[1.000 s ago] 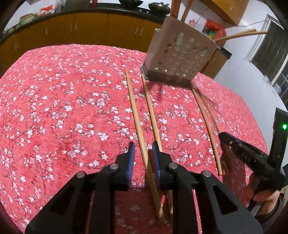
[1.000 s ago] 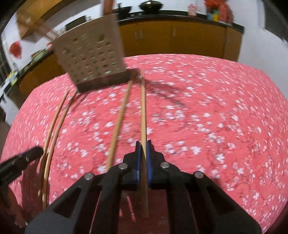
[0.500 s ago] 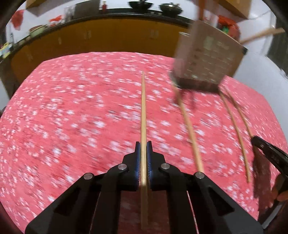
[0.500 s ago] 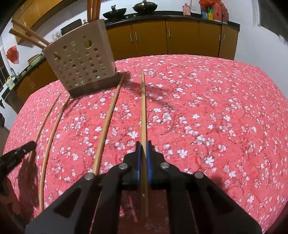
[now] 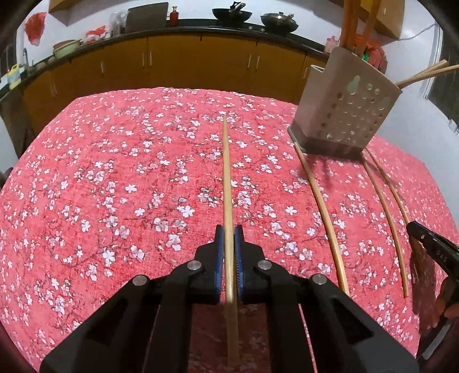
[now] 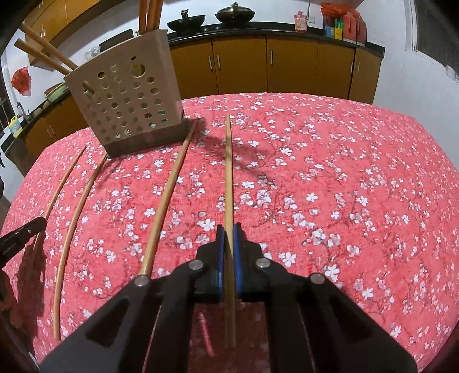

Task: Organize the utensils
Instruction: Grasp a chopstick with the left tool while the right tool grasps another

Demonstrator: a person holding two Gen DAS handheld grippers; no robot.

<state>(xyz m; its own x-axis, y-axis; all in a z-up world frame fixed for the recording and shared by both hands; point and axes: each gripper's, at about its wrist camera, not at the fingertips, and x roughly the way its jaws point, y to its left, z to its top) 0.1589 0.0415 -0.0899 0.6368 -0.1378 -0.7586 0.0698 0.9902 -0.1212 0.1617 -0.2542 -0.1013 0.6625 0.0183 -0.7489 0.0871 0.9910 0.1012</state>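
My left gripper (image 5: 229, 233) is shut on a wooden chopstick (image 5: 226, 178) that points forward along the fingers, above the red floral tablecloth (image 5: 114, 178). My right gripper (image 6: 228, 232) is shut on another wooden chopstick (image 6: 228, 172) the same way. A beige perforated utensil holder (image 5: 347, 109) stands at the far right of the left view and at the far left in the right wrist view (image 6: 126, 100), with several chopsticks sticking out of it. Three more chopsticks lie on the cloth (image 5: 321, 203), (image 5: 383, 212), (image 5: 391, 186), near the holder.
Brown kitchen cabinets (image 5: 172, 63) with a dark counter carrying woks (image 5: 229, 14) run behind the table. The table edge falls away at the right in the right wrist view (image 6: 430, 143). A black gripper finger shows at the right edge of the left view (image 5: 430, 249).
My left gripper was open around a chopstick on the cloth; it has shut on it and lifted it, swinging left. My right gripper has kept its chopstick throughout.
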